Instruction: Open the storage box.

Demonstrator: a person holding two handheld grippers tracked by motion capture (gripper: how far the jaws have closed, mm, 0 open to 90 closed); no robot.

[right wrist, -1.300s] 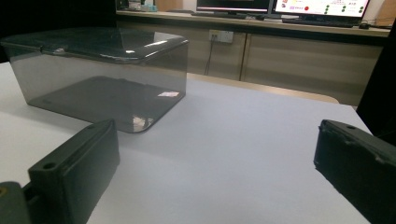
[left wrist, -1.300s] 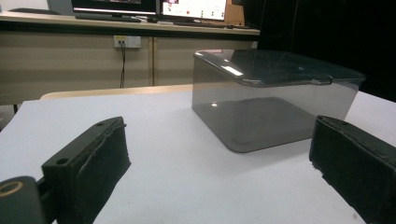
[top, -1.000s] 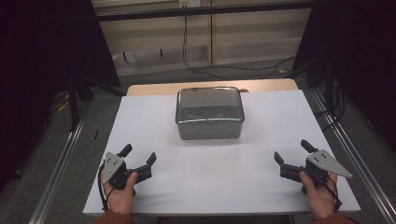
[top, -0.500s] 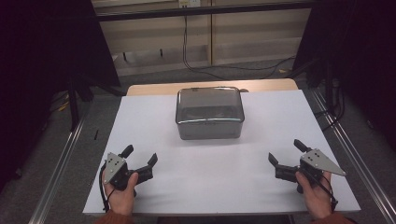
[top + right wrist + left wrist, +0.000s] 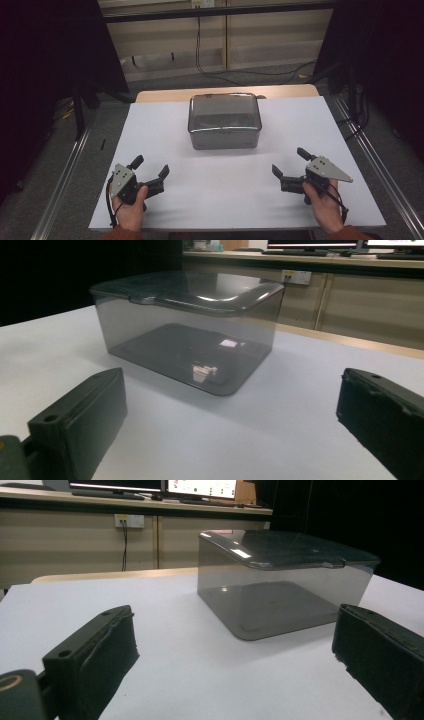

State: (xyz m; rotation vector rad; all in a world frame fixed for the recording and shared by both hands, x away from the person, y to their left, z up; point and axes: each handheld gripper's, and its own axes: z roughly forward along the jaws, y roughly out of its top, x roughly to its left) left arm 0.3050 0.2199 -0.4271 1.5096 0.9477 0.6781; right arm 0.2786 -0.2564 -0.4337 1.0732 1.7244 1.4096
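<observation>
- I am observing a smoked, see-through lidded box [image 5: 224, 121] sitting at the far middle of the white tabletop [image 5: 150, 125], lid closed on top.
- In the left gripper view the box [image 5: 280, 582] is standing ahead and to the right of centre, flat on the white surface; in the right gripper view the box [image 5: 187, 327] is standing ahead and to the left of centre.
- I am seeing the left gripper [image 5: 150, 168] hovering near the front left of the tabletop, held in the left hand [image 5: 129, 207], jaws spread apart and grasping nothing.
- I am seeing the right gripper [image 5: 289, 163] near the front right, held in the right hand [image 5: 324, 202], jaws likewise spread and released, with its grey three-cornered plate on top.
- Both grippers are pointing inward toward the box and are staying well apart from it; bare tabletop is lying between each and the box.
- A cable [image 5: 210, 62] is trailing across the floor behind the tabletop.
- I cannot tell what, if anything, is lying inside the box.
</observation>
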